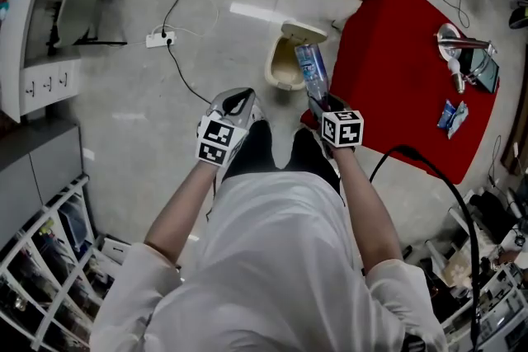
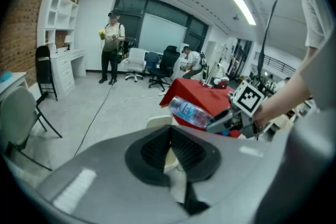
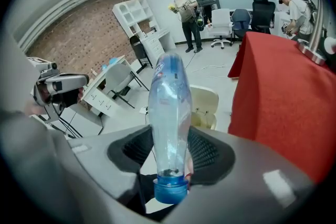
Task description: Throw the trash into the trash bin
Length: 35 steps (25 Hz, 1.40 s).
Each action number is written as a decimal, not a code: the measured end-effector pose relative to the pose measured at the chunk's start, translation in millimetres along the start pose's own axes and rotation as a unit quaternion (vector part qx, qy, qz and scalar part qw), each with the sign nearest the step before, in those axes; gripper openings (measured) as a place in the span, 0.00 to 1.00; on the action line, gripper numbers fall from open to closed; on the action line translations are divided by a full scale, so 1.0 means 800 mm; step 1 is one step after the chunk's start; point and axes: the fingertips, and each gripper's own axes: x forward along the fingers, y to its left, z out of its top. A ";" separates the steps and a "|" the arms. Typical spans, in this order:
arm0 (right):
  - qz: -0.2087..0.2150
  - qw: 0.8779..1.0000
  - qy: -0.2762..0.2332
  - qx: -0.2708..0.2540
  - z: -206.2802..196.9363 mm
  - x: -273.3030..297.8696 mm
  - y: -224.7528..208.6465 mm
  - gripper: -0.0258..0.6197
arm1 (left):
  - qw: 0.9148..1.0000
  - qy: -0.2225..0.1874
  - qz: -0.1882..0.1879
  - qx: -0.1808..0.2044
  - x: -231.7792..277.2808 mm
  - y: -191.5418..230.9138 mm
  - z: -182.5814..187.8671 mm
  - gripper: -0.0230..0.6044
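A clear plastic bottle (image 1: pixel 311 70) with a blue cap sits between the pads of my right gripper (image 1: pixel 318 101), which is shut on it near the cap end. The bottle (image 3: pixel 169 107) points away from me, over a cream trash bin (image 1: pixel 285 72) with its lid raised on the grey floor. The bin (image 3: pixel 206 106) stands just beyond the right gripper (image 3: pixel 170 136), beside the red table. My left gripper (image 1: pixel 239 100) hangs to the left of the bin, its jaws together with nothing in them. In the left gripper view (image 2: pixel 169 132) the bottle (image 2: pixel 189 112) shows at the right.
A red-covered table (image 1: pixel 396 53) stands right of the bin, with metal items (image 1: pixel 459 45) and a blue packet (image 1: pixel 452 118) on it. A power strip (image 1: pixel 159 38) and cables lie on the floor. White shelves (image 1: pixel 41 29) at left. People (image 2: pixel 112 44) and office chairs stand far off.
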 end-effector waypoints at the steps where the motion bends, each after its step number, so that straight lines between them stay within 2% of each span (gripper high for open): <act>1: -0.001 1.000 0.002 0.004 -0.002 0.007 0.002 0.36 | 1.000 0.004 -0.001 -0.002 0.004 0.006 -0.006 0.04; 6: -0.008 0.999 0.015 0.033 -0.014 0.052 0.007 0.36 | 0.999 0.029 -0.015 0.002 0.033 0.030 -0.039 0.04; 12: -0.013 0.996 0.024 0.086 -0.035 0.128 -0.013 0.36 | 0.999 0.045 -0.021 0.016 0.090 0.058 -0.075 0.04; 19: -0.027 0.991 0.057 0.119 -0.079 0.237 -0.047 0.36 | 0.998 0.059 -0.018 0.008 0.168 0.097 -0.129 0.04; 23: -0.034 0.988 0.078 0.128 -0.110 0.291 -0.068 0.36 | 0.997 0.070 -0.019 -0.012 0.208 0.115 -0.170 0.04; 26: -0.038 0.987 0.100 0.124 -0.139 0.329 -0.084 0.36 | 0.996 0.082 -0.023 -0.026 0.238 0.120 -0.204 0.04; 30: -0.047 0.986 0.132 0.089 -0.167 0.379 -0.109 0.36 | 0.995 0.089 -0.037 -0.029 0.275 0.121 -0.240 0.04; 35: -0.054 0.980 0.182 0.063 -0.195 0.424 -0.127 0.37 | 0.992 0.106 -0.051 -0.038 0.295 0.115 -0.280 0.04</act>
